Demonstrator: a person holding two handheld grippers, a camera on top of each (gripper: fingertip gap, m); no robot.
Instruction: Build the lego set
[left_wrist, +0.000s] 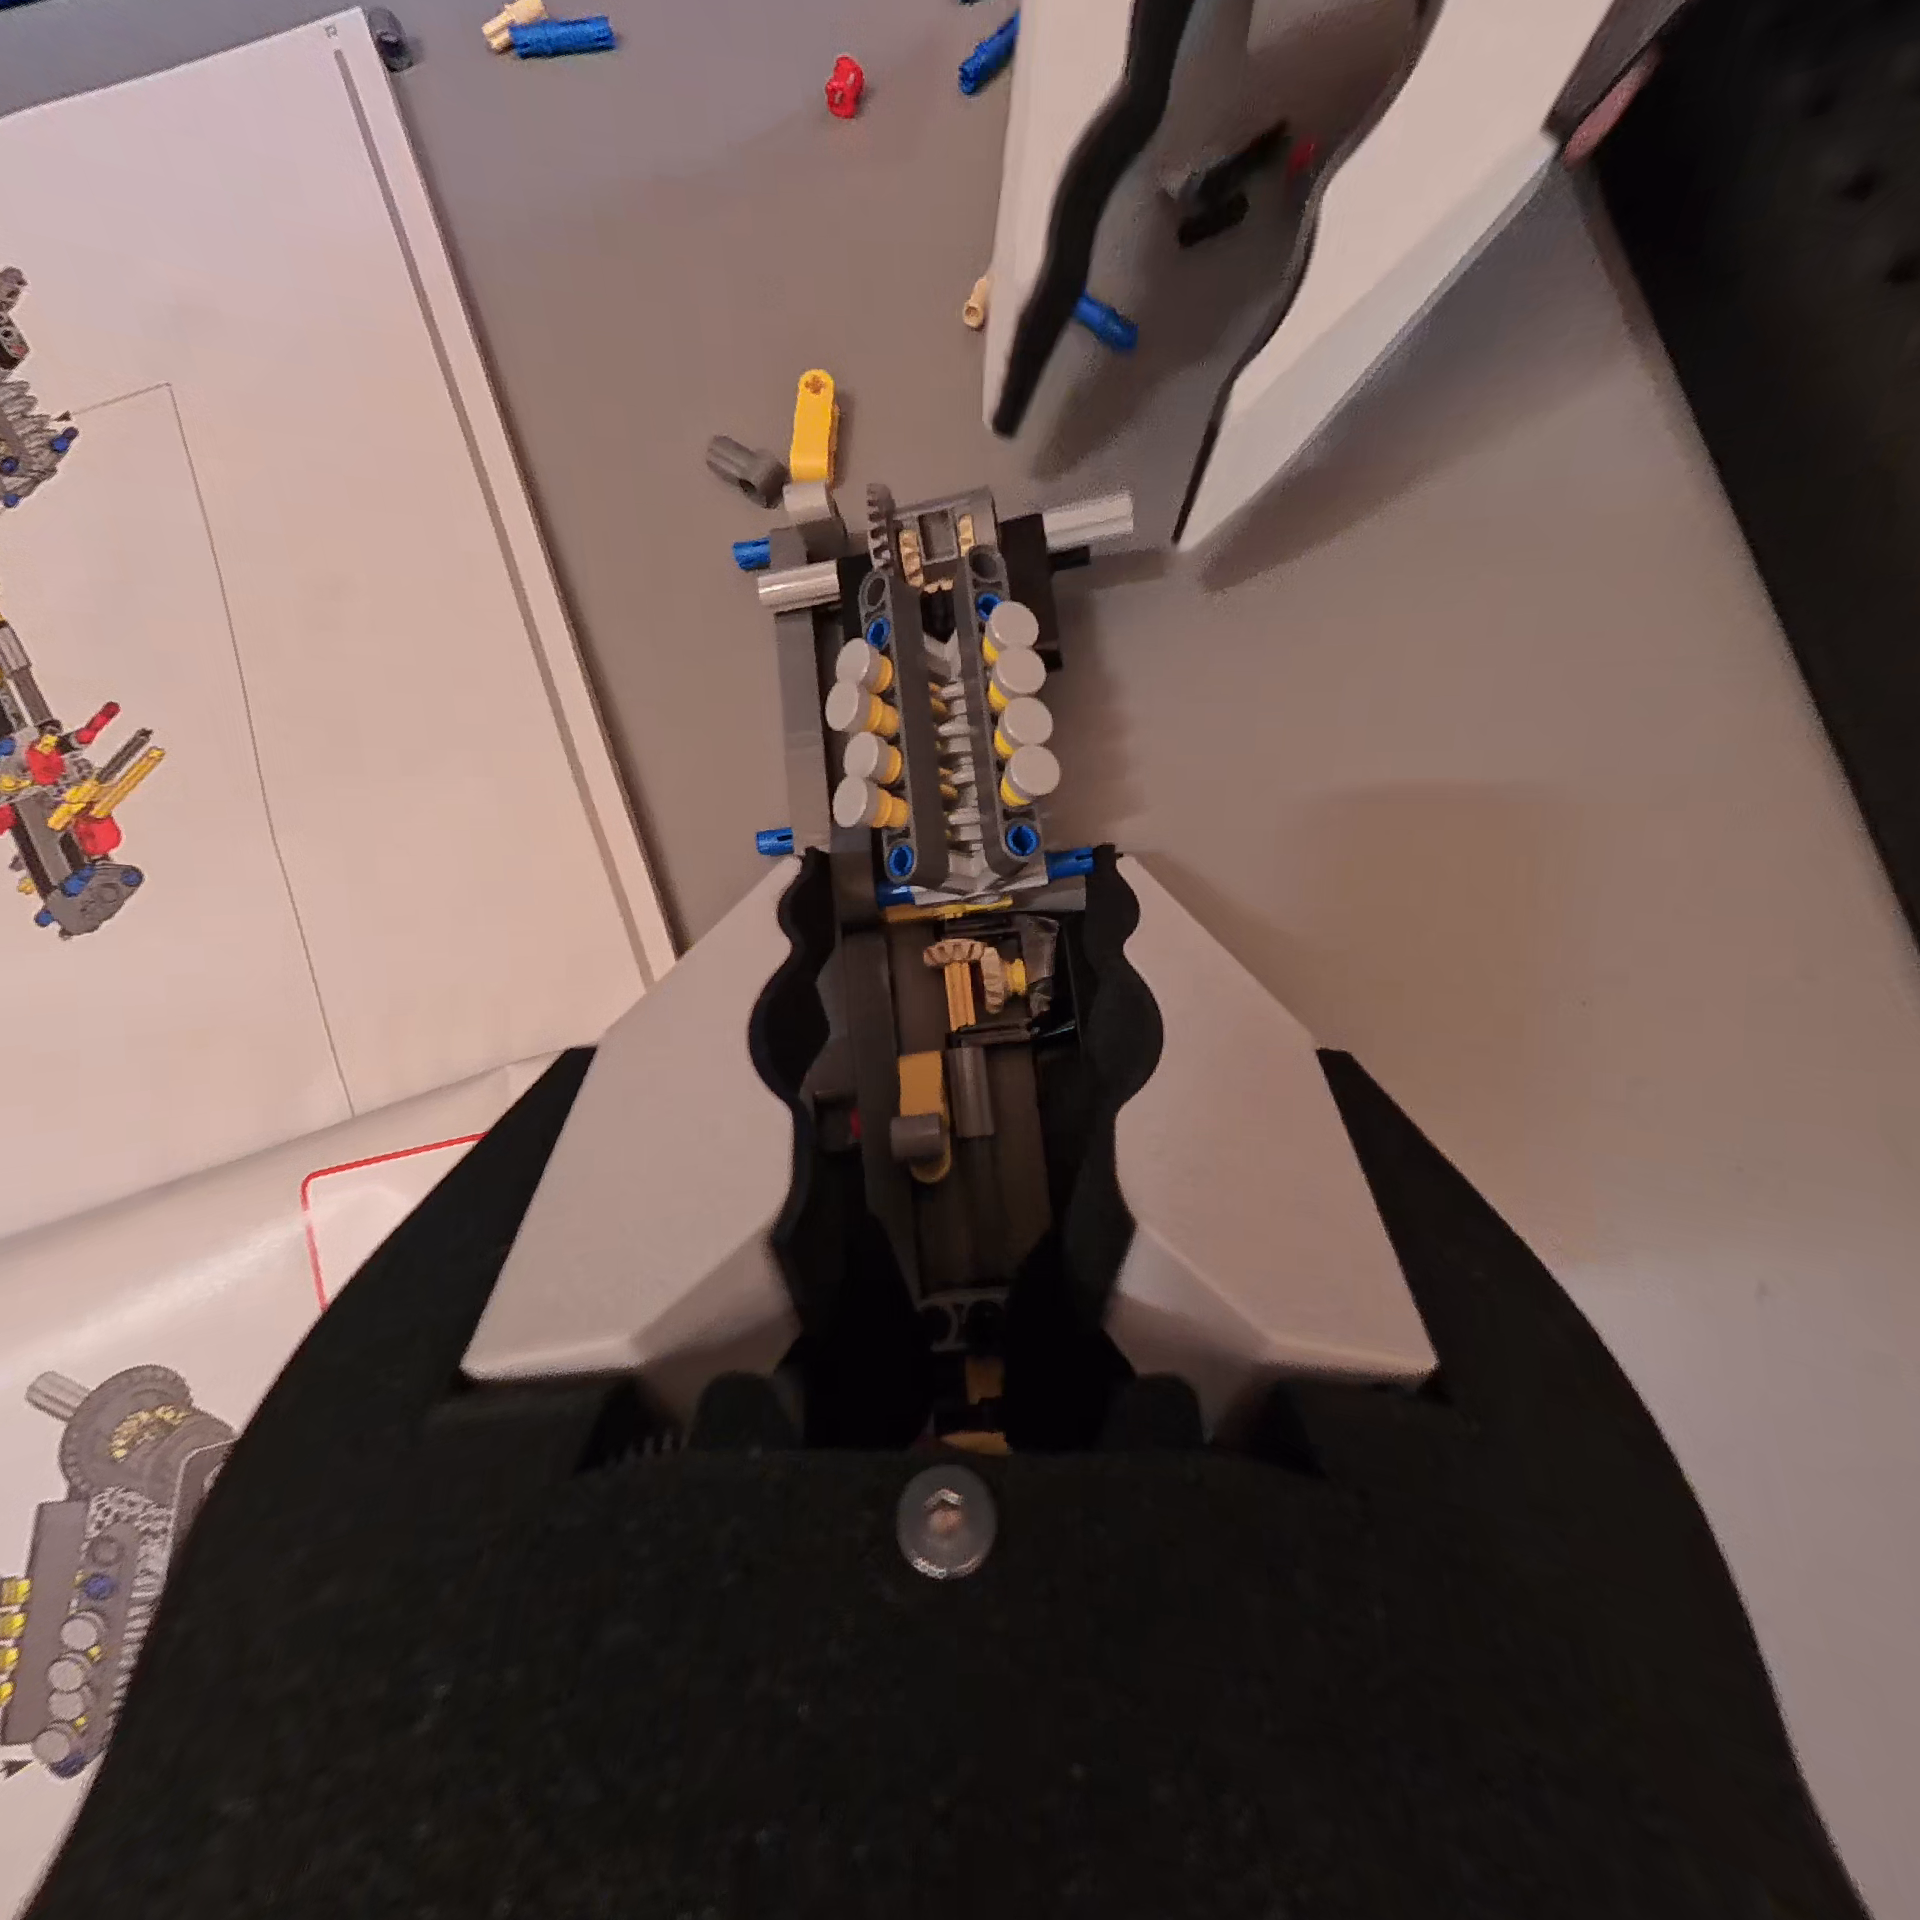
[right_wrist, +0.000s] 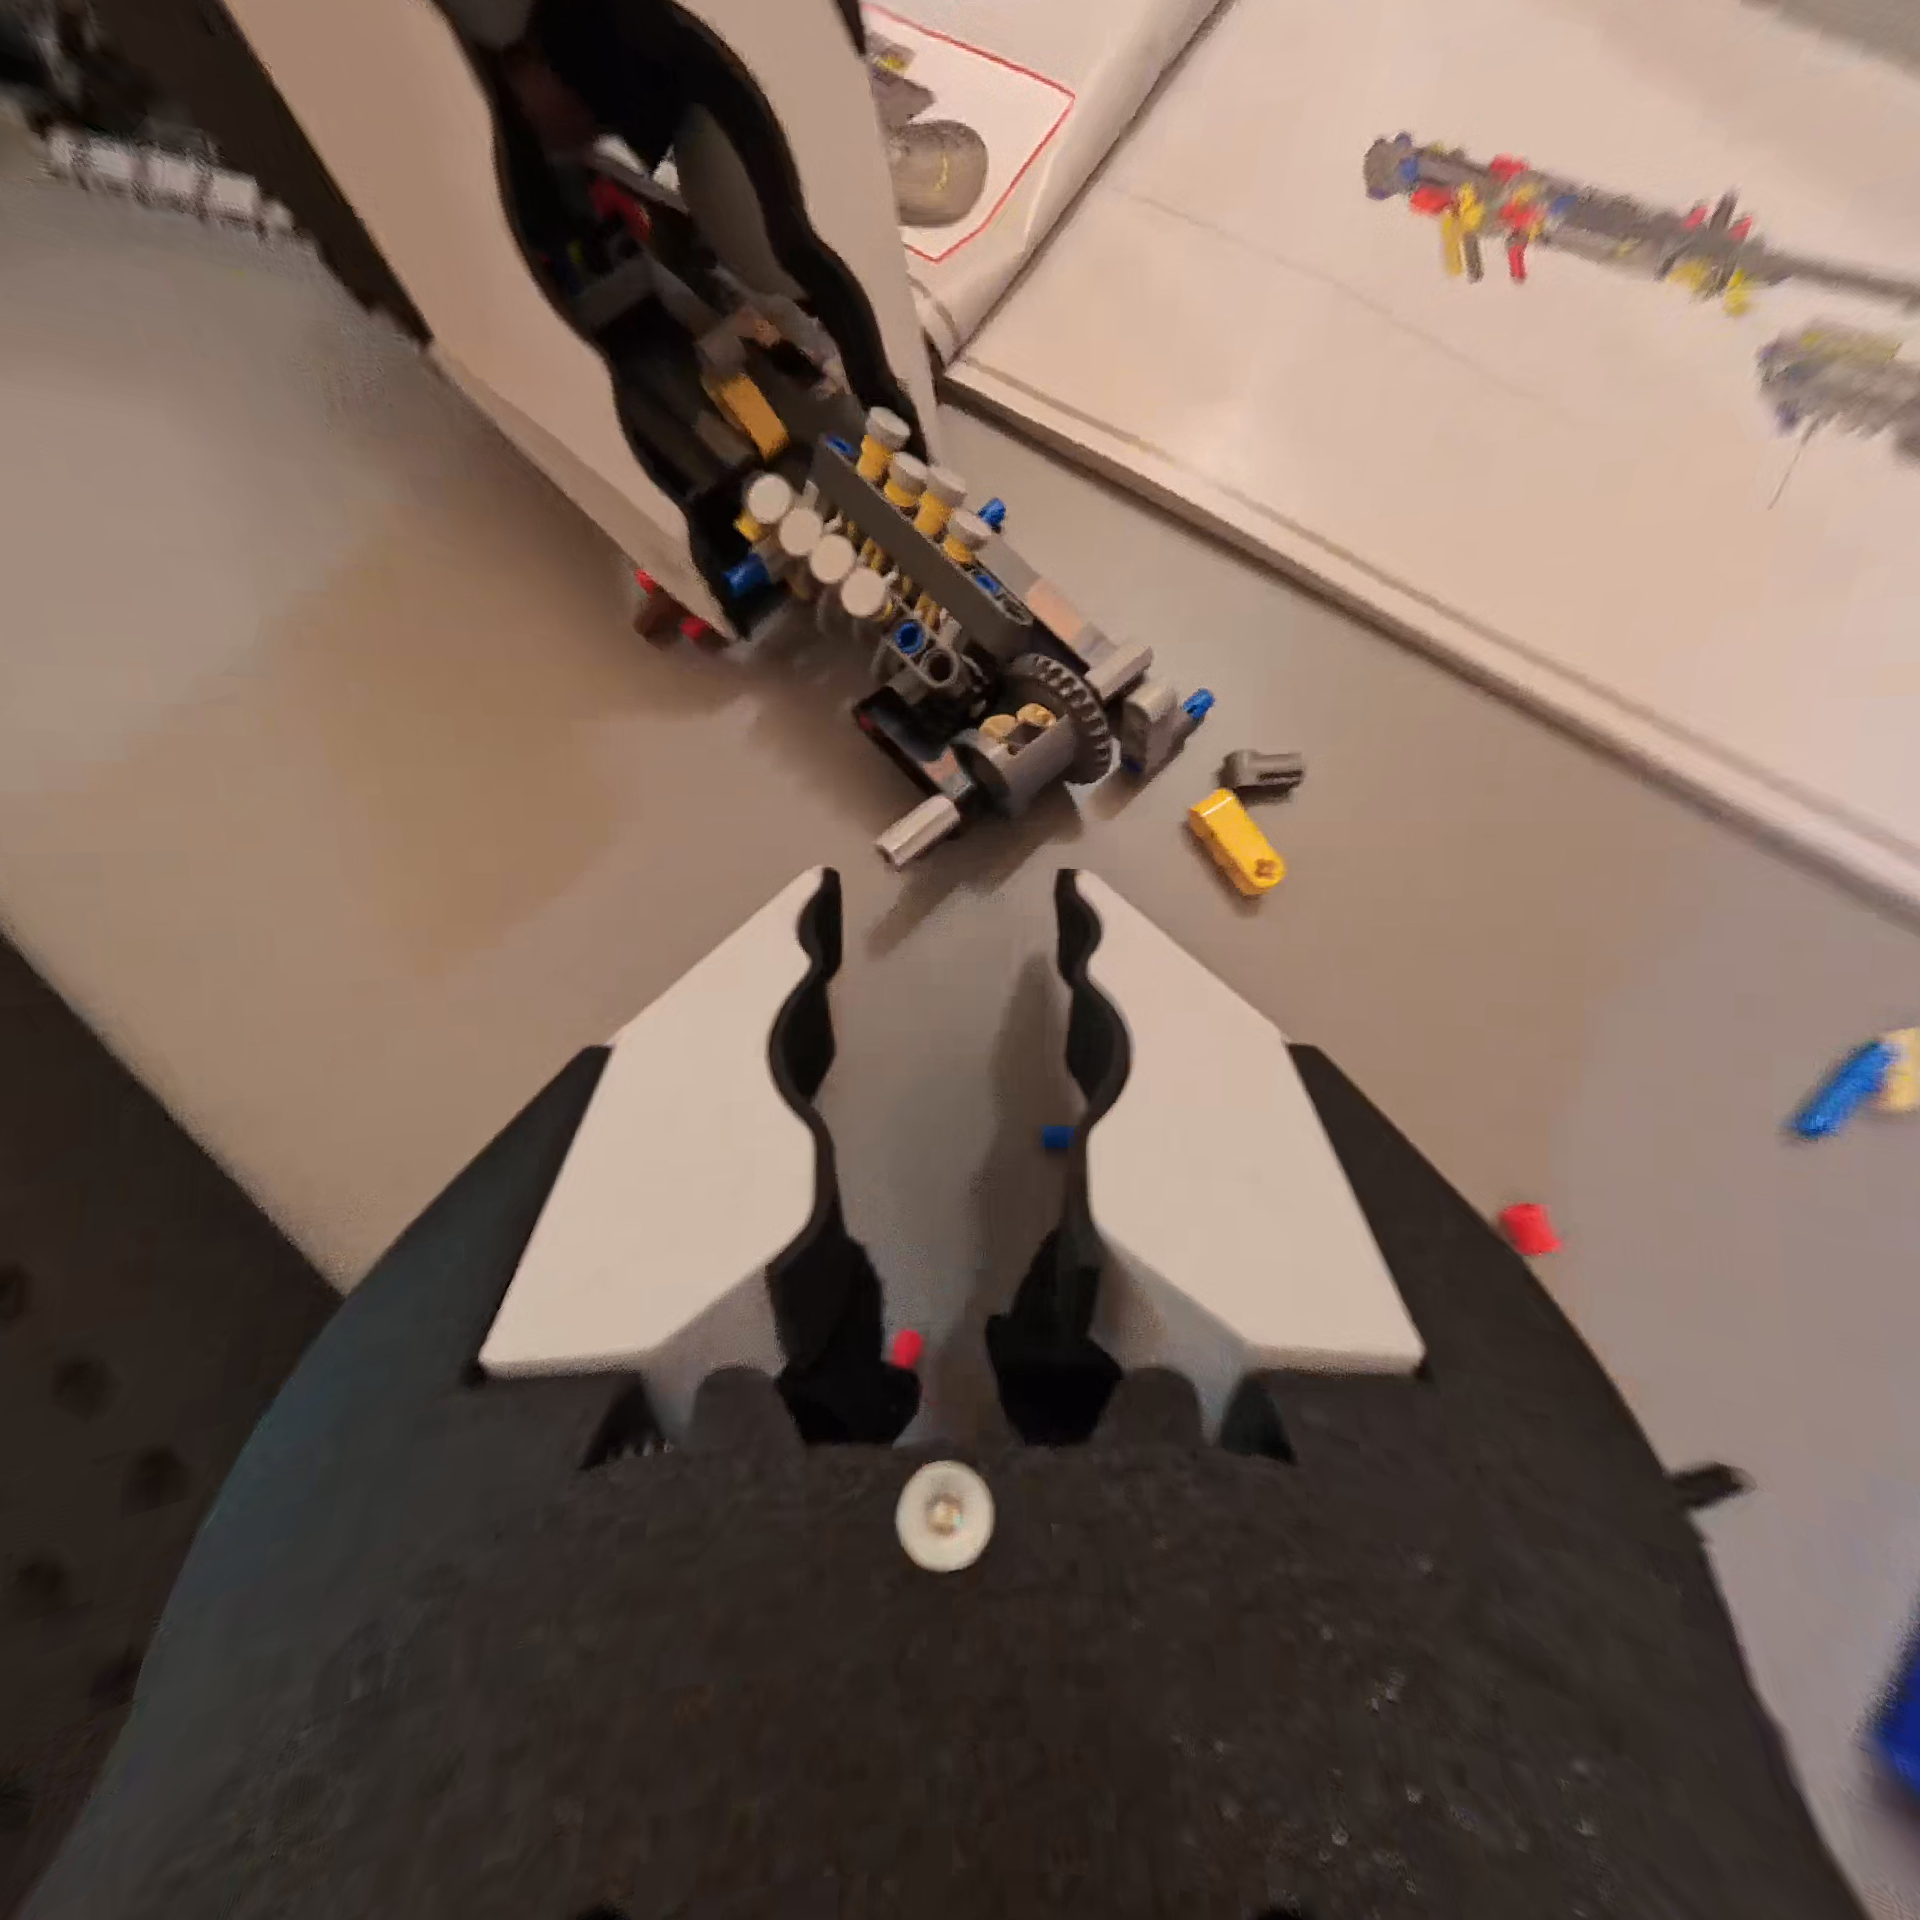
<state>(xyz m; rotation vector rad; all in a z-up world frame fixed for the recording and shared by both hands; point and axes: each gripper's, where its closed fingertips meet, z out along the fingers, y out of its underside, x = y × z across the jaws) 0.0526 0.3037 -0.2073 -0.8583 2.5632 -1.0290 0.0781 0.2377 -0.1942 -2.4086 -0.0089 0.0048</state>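
My left gripper (left_wrist: 951, 862) is shut on the long lego model (left_wrist: 935, 707), a grey engine block with yellow pistons, blue pins and a gear at its far end. The model's near half sits between the jaws and its far end rests on the grey table (left_wrist: 1455, 779). My right gripper (right_wrist: 945, 883) is open and empty, just short of the model's far end (right_wrist: 997, 727). It also shows blurred at the top of the left wrist view (left_wrist: 1101, 416). A yellow piece (left_wrist: 814, 426) and a dark grey connector (left_wrist: 746, 468) lie loose beside the model's far end.
The open instruction booklet (left_wrist: 312, 623) lies to the left of the model. Loose pieces lie on the table beyond it: blue pins (left_wrist: 561, 36), a red piece (left_wrist: 844, 85), tan pins (left_wrist: 975, 301). In the right wrist view a red piece (right_wrist: 1527, 1228) and blue piece (right_wrist: 1844, 1086) lie at right. The grippers' ends are close to 8 cm from one another. To reach the yellow piece (left_wrist: 814, 426) in a straight line is about 4 cm for my right fingers, about 10 cm for my left. It turns up in the right wrist view (right_wrist: 1230, 828) as well. The right tips stand about 5 cm off the dark grey connector (left_wrist: 746, 468). My right wrist view (right_wrist: 1253, 758) looks at it from another angle.
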